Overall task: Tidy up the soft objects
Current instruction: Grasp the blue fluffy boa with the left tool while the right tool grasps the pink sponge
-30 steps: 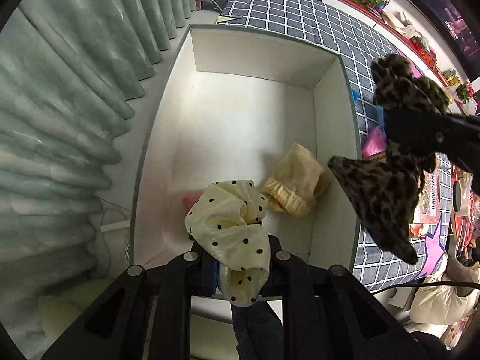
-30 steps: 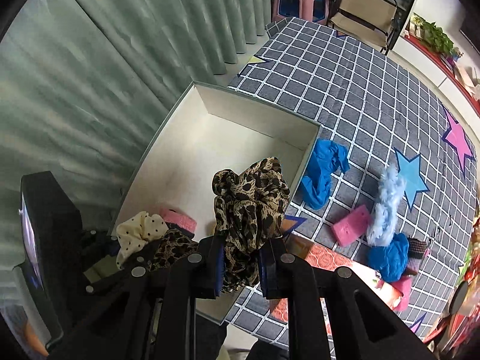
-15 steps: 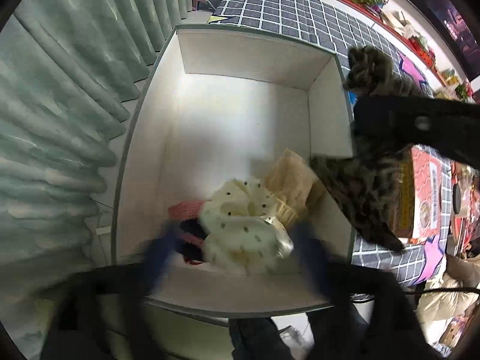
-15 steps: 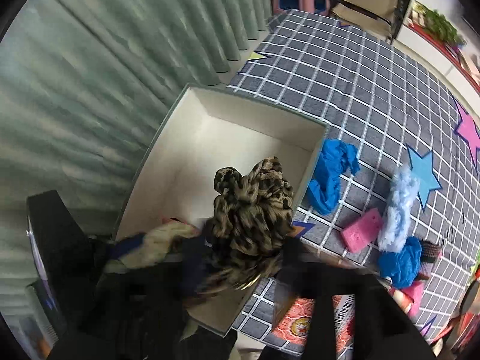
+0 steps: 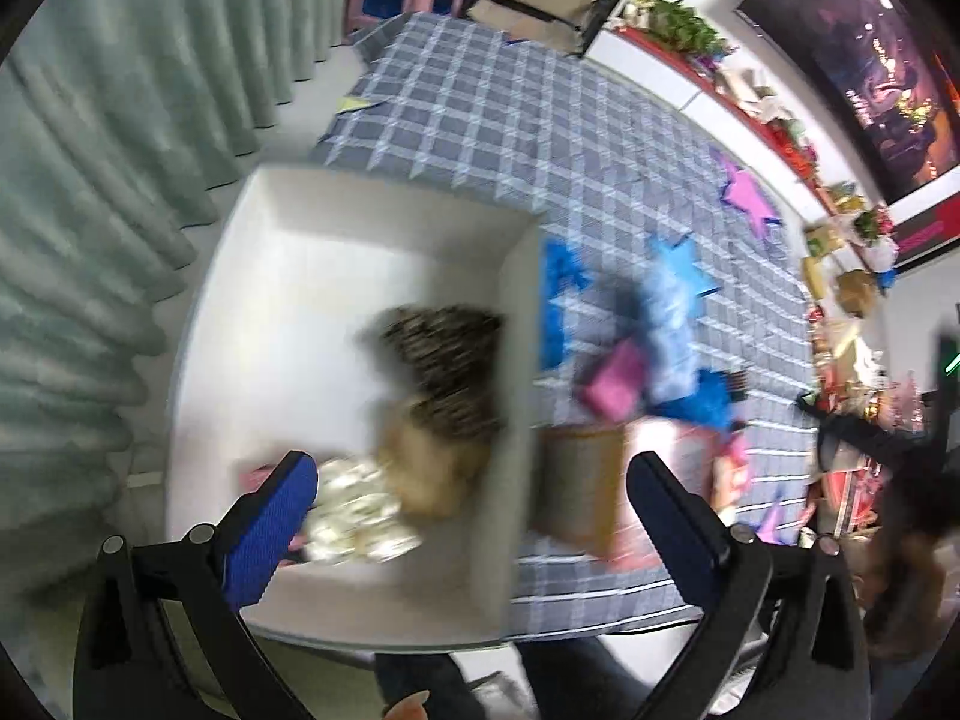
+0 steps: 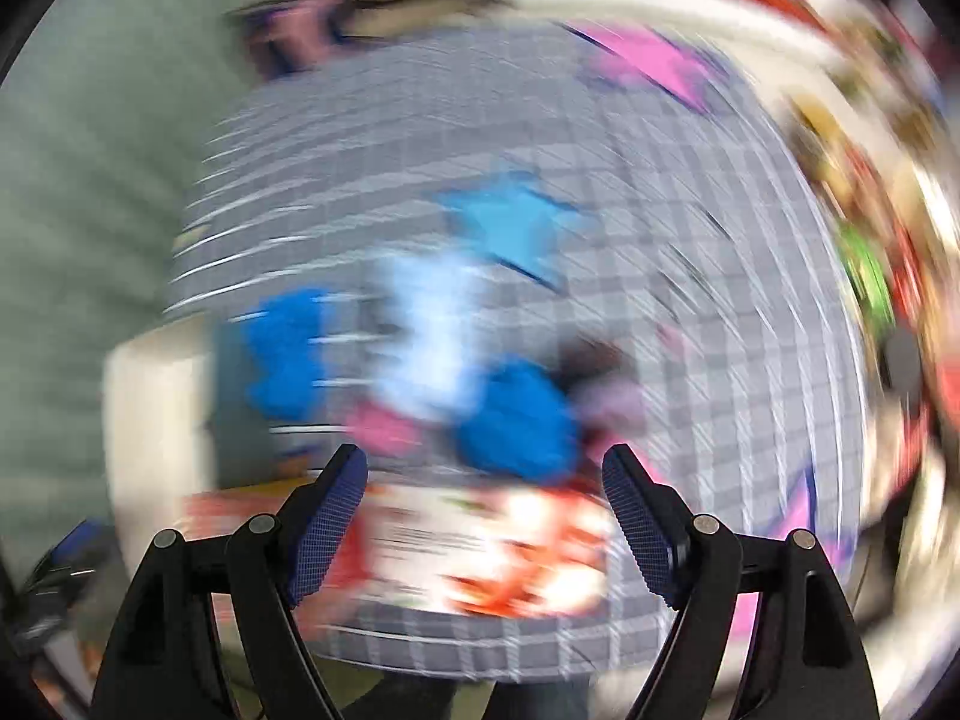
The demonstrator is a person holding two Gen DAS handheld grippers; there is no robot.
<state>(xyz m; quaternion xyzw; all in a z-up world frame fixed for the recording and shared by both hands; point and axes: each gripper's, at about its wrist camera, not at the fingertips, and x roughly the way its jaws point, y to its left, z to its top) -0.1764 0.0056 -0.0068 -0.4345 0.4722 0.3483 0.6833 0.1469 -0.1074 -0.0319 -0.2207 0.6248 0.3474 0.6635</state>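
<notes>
In the left wrist view a white box (image 5: 282, 276) holds a leopard-print scrunchie (image 5: 450, 372), a tan one (image 5: 426, 468) and a cream polka-dot one (image 5: 354, 510). My left gripper (image 5: 474, 498) is open and empty above the box's near right corner. My right gripper (image 6: 483, 492) is open and empty over the checked cloth, in a heavily blurred view. Ahead of it lie blue soft pieces (image 6: 516, 420), a pale blue fluffy one (image 6: 432, 330) and a pink pad (image 6: 384, 426). The blue pieces (image 5: 678, 324) and pink pad (image 5: 612, 384) also show in the left wrist view.
A grey checked cloth (image 5: 540, 138) with pink and blue star shapes covers the table. A colourful printed book (image 6: 498, 552) lies at the near edge. Green curtains (image 5: 90, 180) hang at the left. Shelves with clutter line the far right.
Both grippers opened and let go; the polka-dot and leopard scrunchies now lie in the box. Both grippers have swung right towards the cloth, the right one fast.
</notes>
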